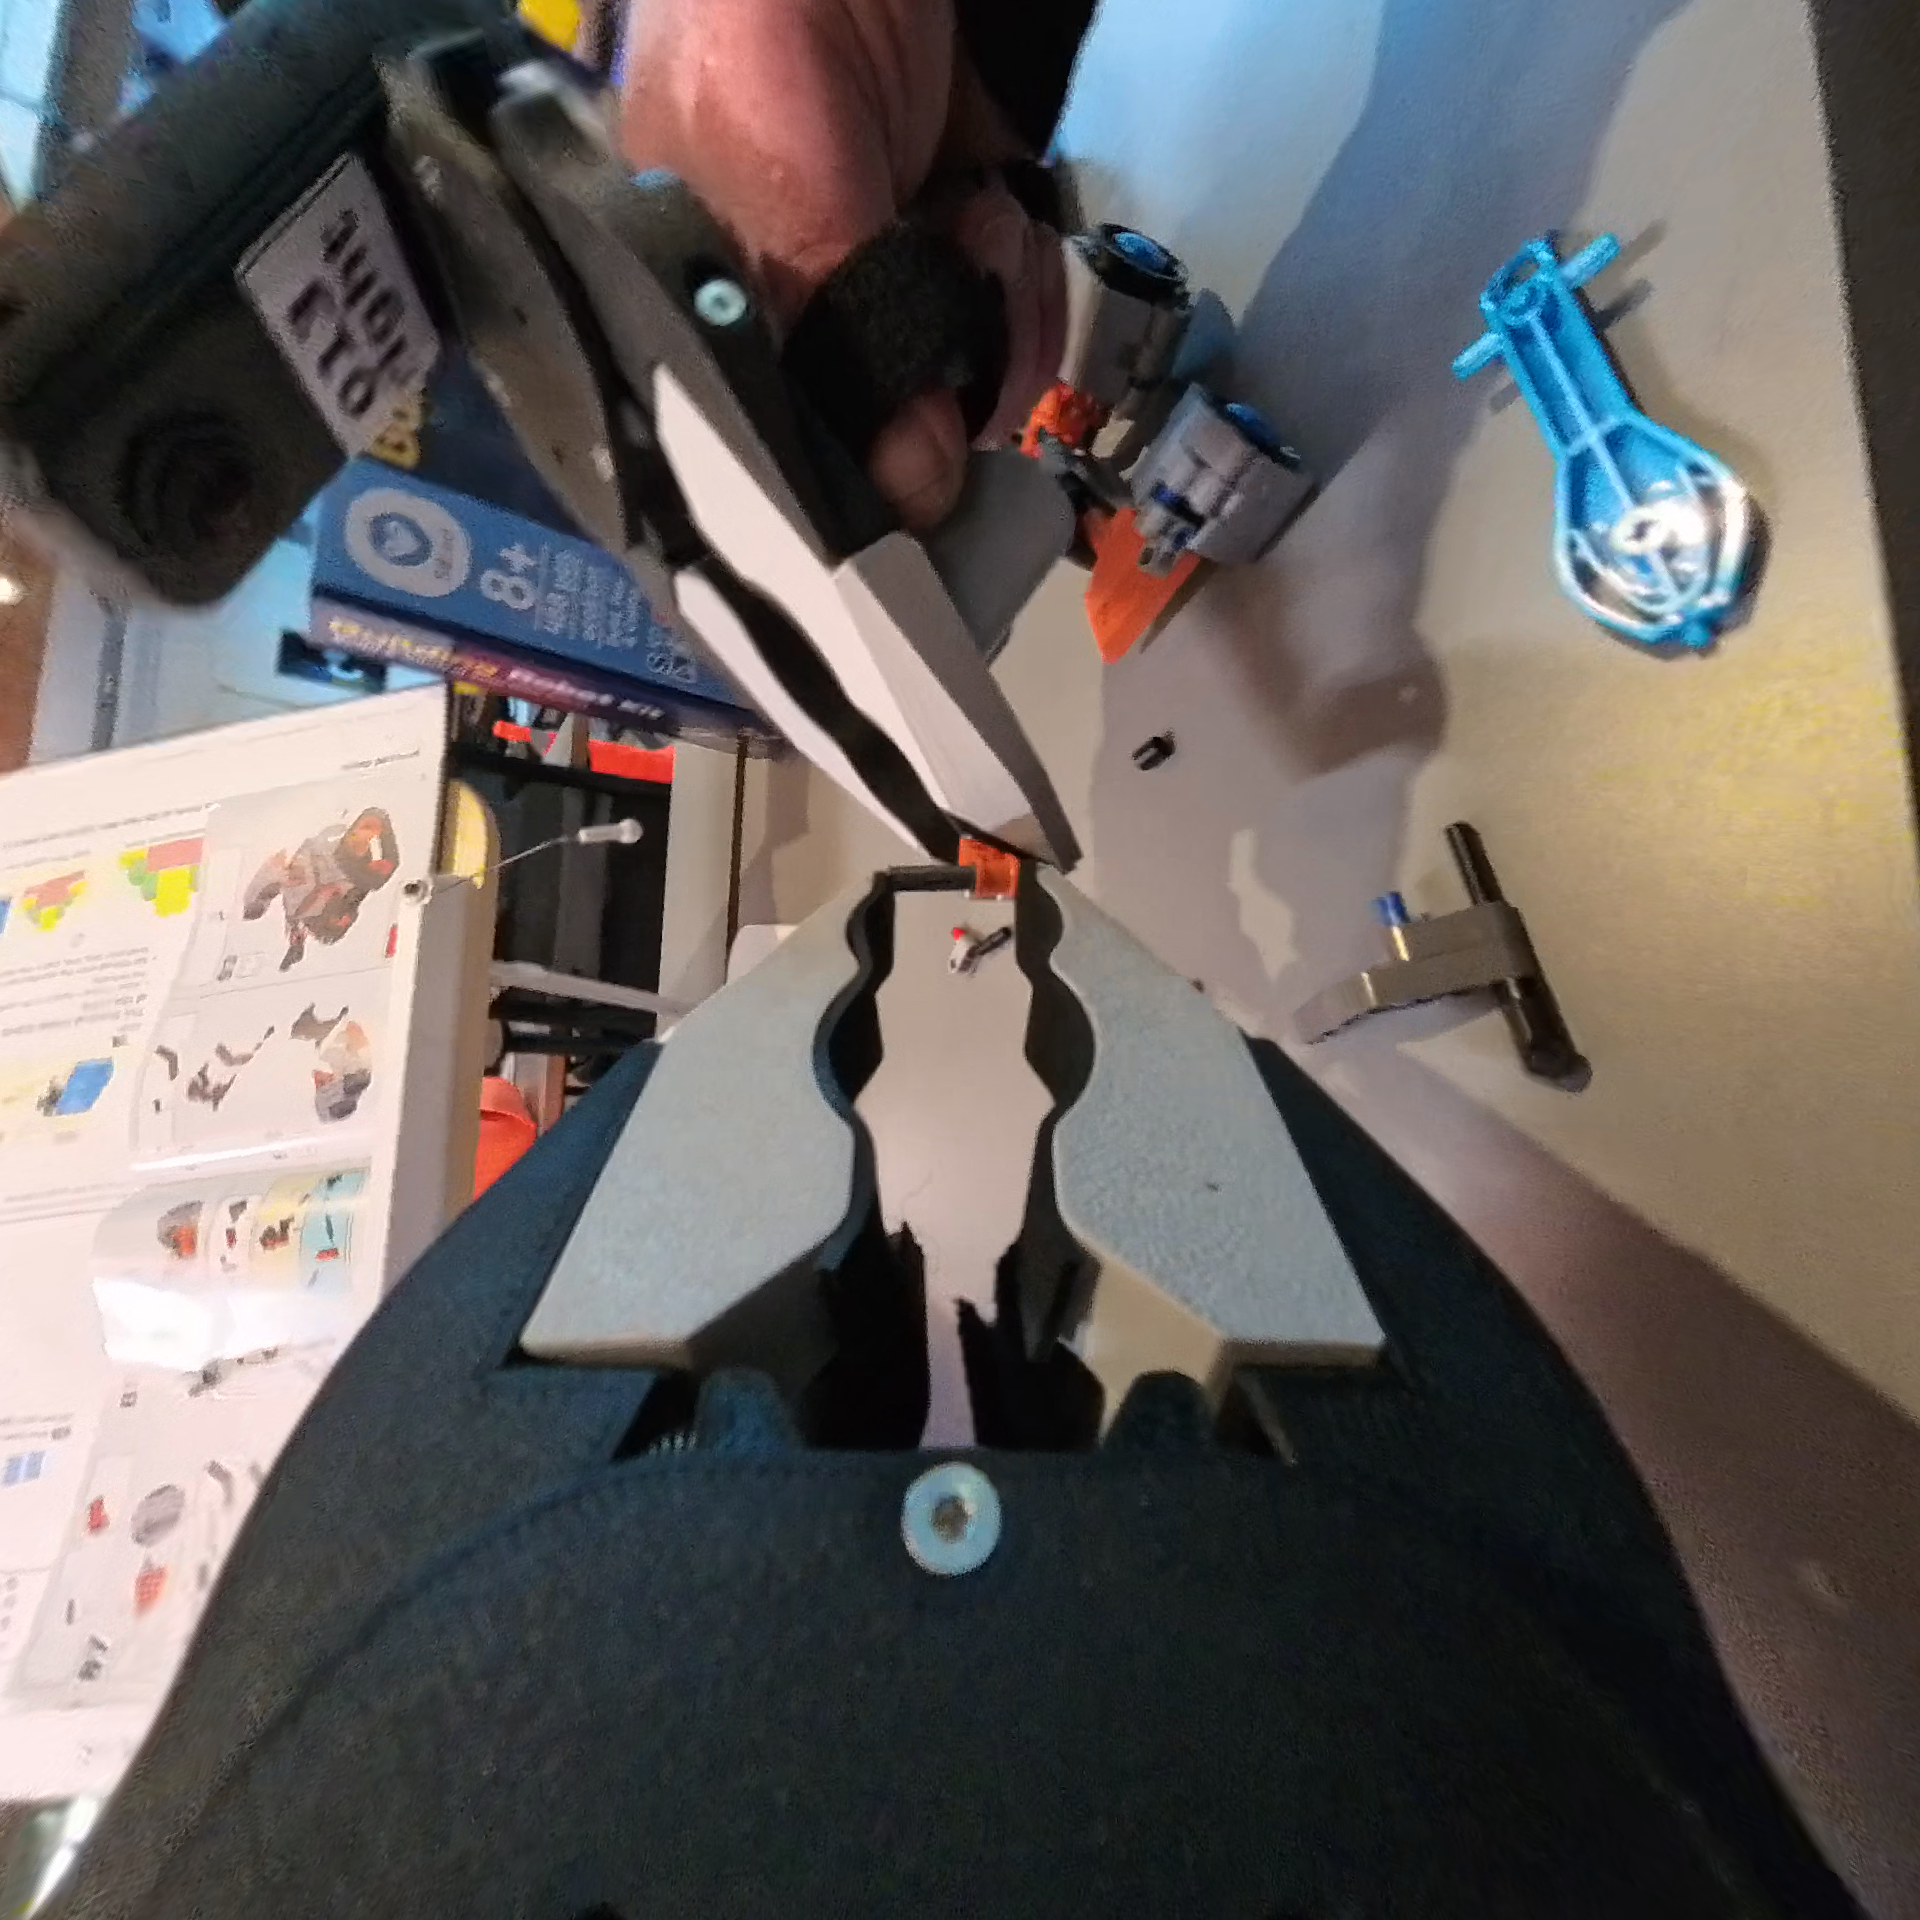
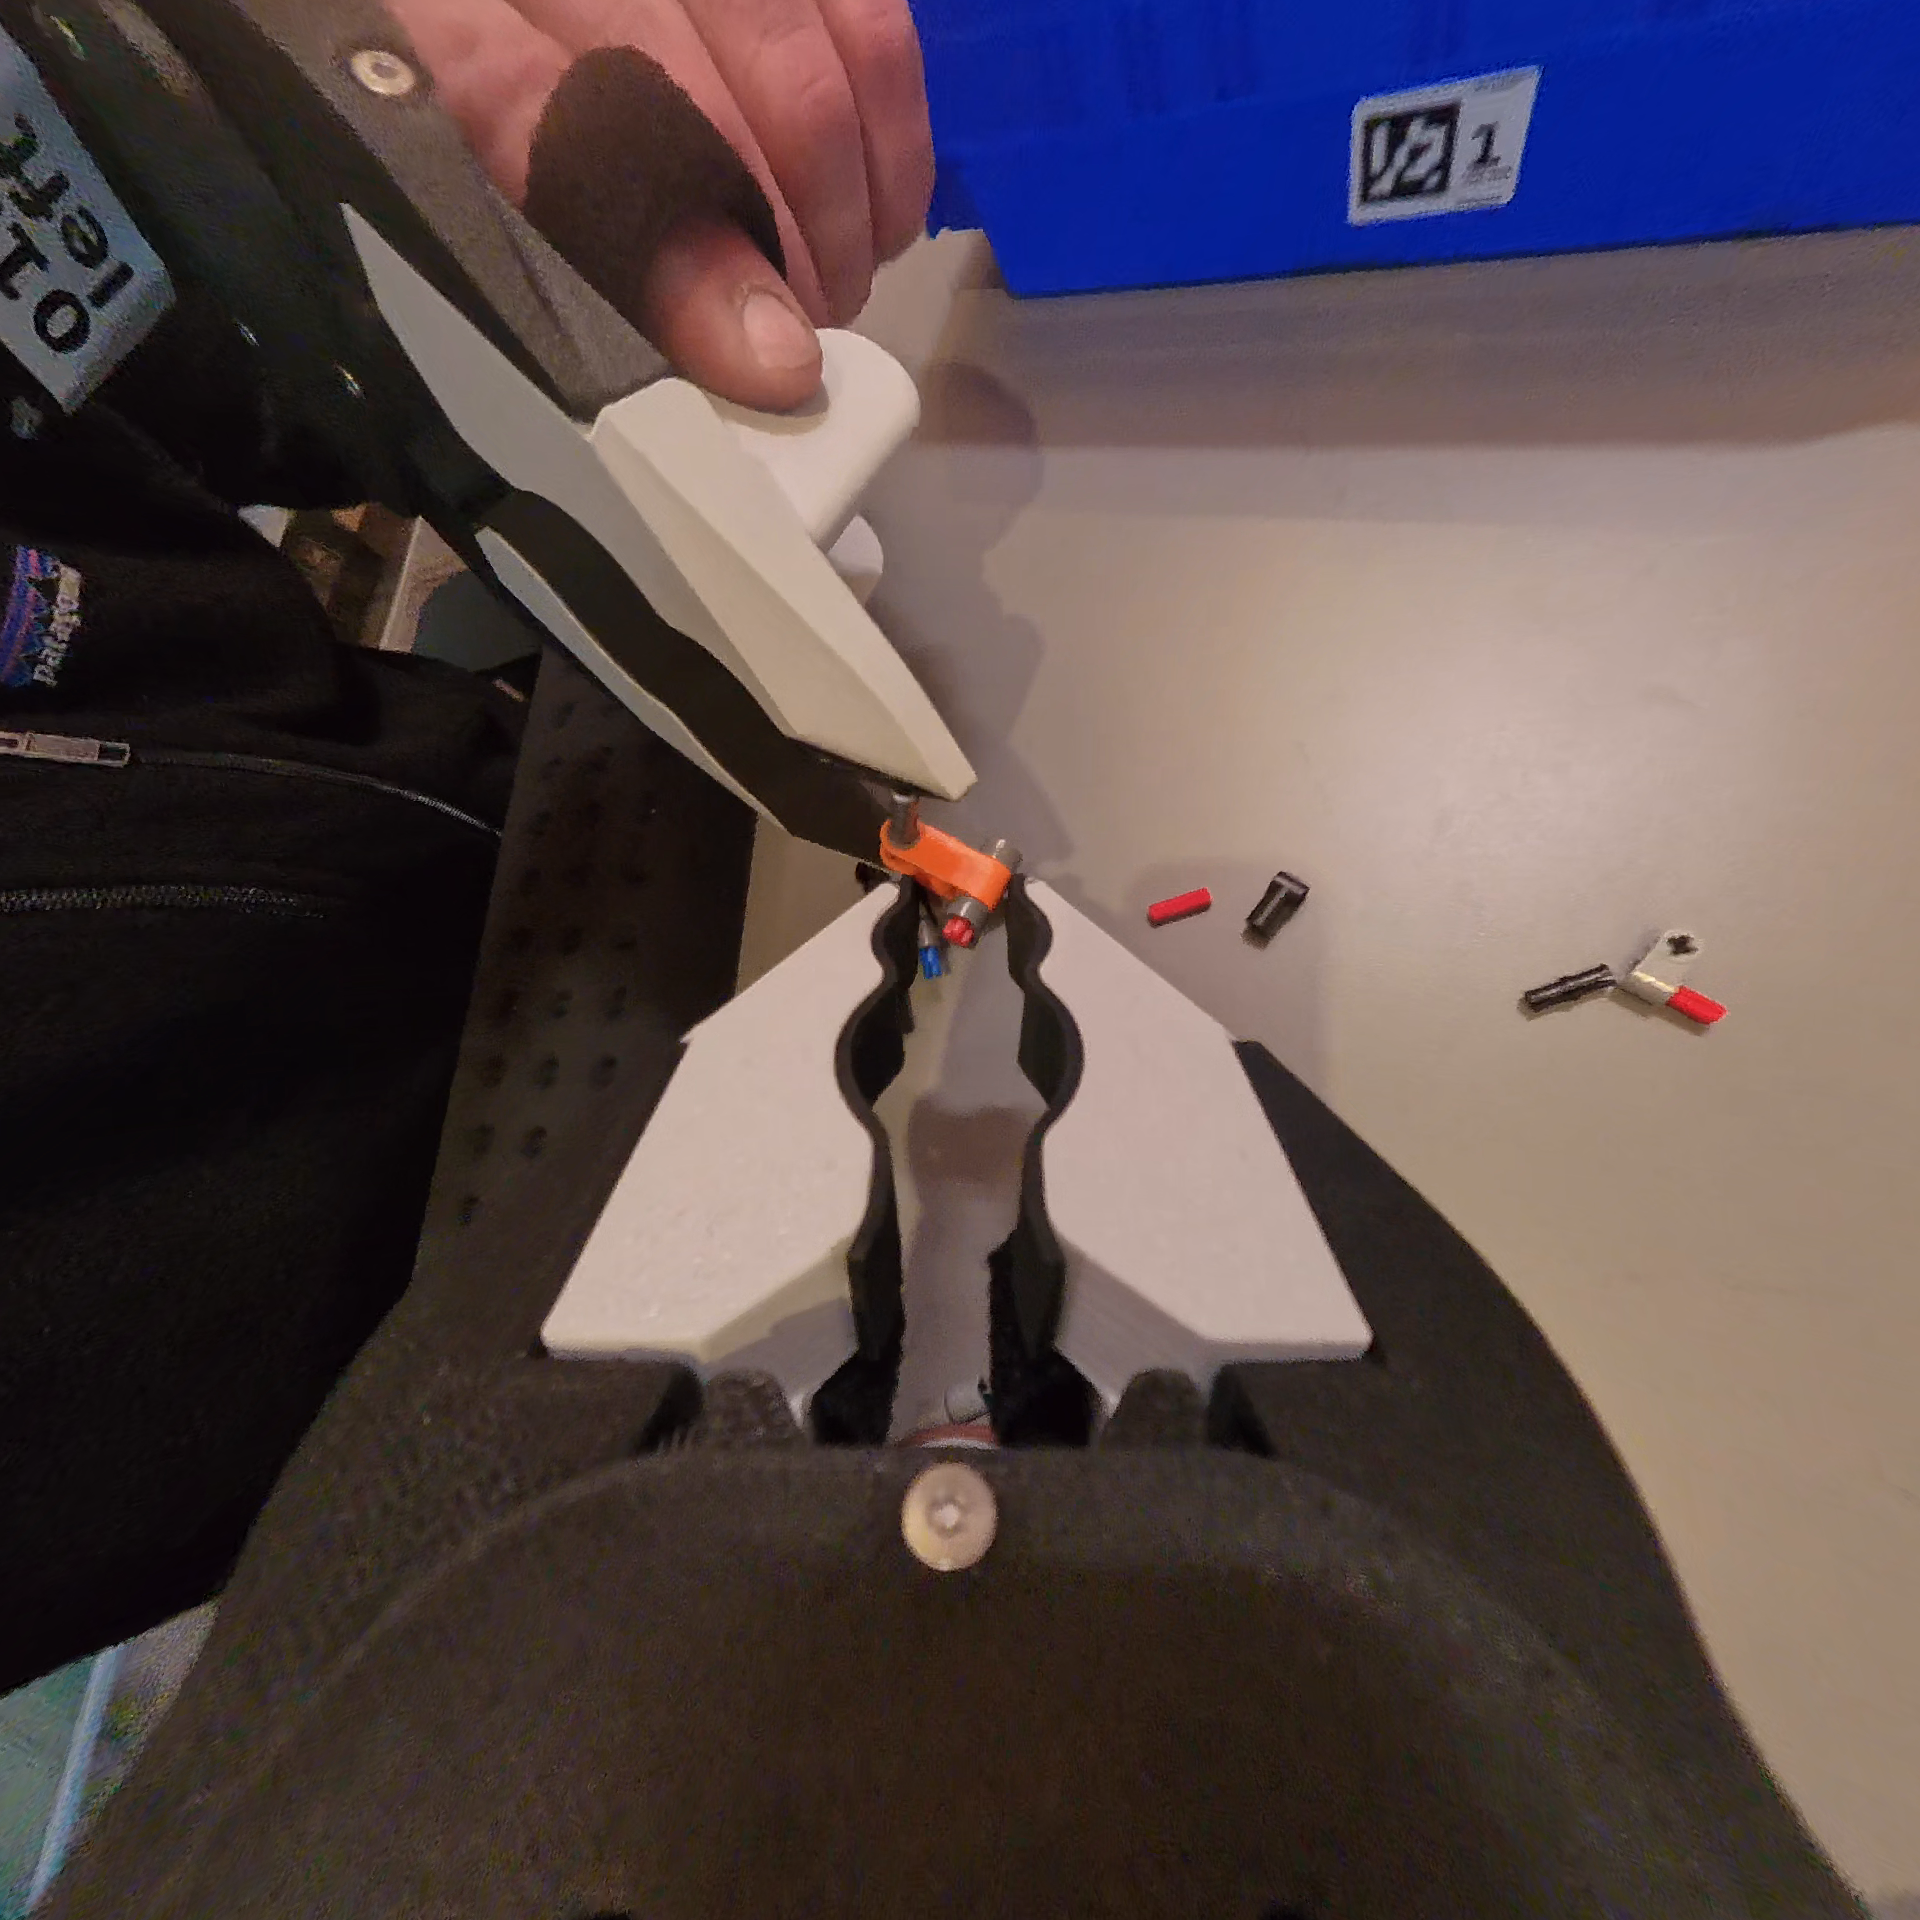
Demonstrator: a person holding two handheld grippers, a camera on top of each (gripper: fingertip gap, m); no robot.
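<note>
Left wrist view: left gripper [image 1: 951, 883] clenched on the small orange connector [image 1: 985, 869] at frame centre, seemingly by its black pin. A glossy blue plastic tool [image 1: 1621, 468] lay upper right.

Right wrist view: right gripper [image 2: 954, 885] pinched the same smooth orange connector [image 2: 948, 869]. A red pin [image 2: 1179, 906] lay to its right on the matte table [image 2: 1455, 623]. A light, square grip seemed wise.

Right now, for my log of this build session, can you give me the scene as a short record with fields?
Left gripper: jaws shut on a pin stuck in the orange piece
Right gripper: jaws shut on the orange piece
Table: red peg, black clip, grey wheeled model, blue tool
Nearby: instruction booklet
Back: blue bin
</note>
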